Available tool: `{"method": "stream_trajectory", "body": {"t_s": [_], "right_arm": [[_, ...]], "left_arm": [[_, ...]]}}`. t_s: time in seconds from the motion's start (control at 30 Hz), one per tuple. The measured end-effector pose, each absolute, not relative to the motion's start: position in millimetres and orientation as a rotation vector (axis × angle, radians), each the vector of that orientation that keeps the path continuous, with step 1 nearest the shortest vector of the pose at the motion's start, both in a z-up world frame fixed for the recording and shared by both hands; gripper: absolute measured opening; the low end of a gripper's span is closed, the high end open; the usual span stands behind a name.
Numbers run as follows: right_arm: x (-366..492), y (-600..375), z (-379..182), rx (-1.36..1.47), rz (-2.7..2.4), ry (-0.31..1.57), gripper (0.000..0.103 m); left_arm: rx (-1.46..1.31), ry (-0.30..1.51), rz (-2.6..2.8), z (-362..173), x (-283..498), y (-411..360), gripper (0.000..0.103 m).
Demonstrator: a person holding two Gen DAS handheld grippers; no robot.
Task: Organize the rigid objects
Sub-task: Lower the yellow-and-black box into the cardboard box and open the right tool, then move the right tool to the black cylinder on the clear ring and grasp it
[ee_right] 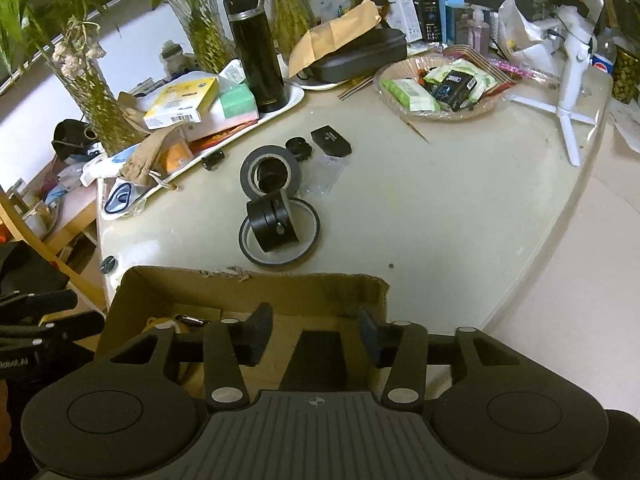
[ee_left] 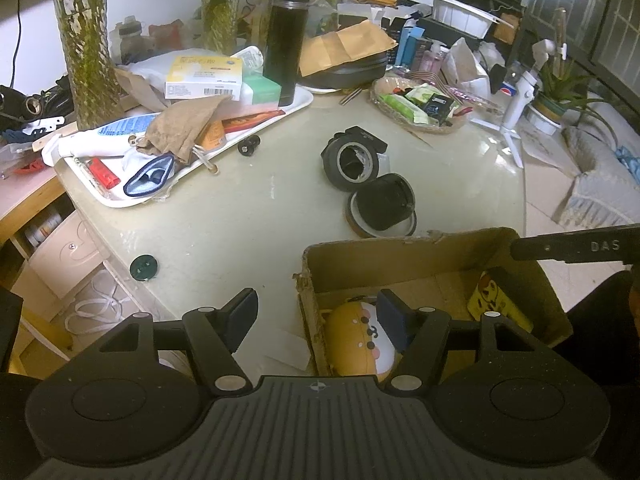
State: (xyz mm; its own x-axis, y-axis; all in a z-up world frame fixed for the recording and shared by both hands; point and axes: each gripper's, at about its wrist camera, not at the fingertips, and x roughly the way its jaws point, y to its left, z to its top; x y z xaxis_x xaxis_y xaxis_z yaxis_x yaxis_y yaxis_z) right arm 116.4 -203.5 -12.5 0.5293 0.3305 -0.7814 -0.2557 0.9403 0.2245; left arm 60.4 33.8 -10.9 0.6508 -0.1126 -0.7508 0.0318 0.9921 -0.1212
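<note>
A cardboard box (ee_left: 404, 258) stands at the table's near edge; it also shows in the right wrist view (ee_right: 248, 288). In it lie an orange cartoon case (ee_left: 354, 338) and a yellow item (ee_left: 490, 298). My left gripper (ee_left: 316, 312) is open and empty, over the box's left wall. My right gripper (ee_right: 314, 334) is open and empty above the box, over a flat black object (ee_right: 318, 360). On the table beyond lie a black tape roll (ee_left: 352, 160) (ee_right: 270, 170), a black cylinder (ee_left: 386, 202) (ee_right: 274, 220) on a thin tape ring, a small black box (ee_right: 331, 141) and a small black knob (ee_left: 249, 146).
A white tray (ee_left: 296, 106) holds a tall black flask (ee_left: 286, 40), boxes and a brown pouch. A wicker basket (ee_left: 420, 106) of packets, a white tripod (ee_left: 516, 100), glass vases and a green round cap (ee_left: 143, 267) surround the area. The table edge curves on the right.
</note>
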Motion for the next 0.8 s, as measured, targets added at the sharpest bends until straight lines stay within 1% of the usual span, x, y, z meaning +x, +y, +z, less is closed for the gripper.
{"method": "stream_trajectory", "body": {"t_s": [0.07,0.2,0.27,0.5,0.57,0.67,0.8], "right_arm": [[114,-208,-12,0.087,0.35,0.95,0.061],[111,-216,-15,0.109,0.348,0.962,0.067],[110,-219,-16,0.119,0.345,0.966,0.078],[108,-225,-18,0.144,0.364,0.966,0.091],[108,-225,-19,0.138,0.369,0.966,0.098],[108,-223,-20,0.112,0.369,0.964,0.103],[108,-223,-23,0.096,0.373,0.968,0.103]], "left_arm": [[-0.096,0.86,-0.083,-11,60,33,0.065],[-0.094,0.861,-0.081,-11,60,33,0.065],[-0.094,0.86,-0.082,-11,60,32,0.065],[-0.086,0.863,-0.081,-12,61,30,0.065],[-0.084,0.865,-0.079,-12,62,30,0.065],[-0.081,0.869,-0.077,-12,61,29,0.065],[-0.076,0.875,-0.077,-13,63,29,0.065]]}}
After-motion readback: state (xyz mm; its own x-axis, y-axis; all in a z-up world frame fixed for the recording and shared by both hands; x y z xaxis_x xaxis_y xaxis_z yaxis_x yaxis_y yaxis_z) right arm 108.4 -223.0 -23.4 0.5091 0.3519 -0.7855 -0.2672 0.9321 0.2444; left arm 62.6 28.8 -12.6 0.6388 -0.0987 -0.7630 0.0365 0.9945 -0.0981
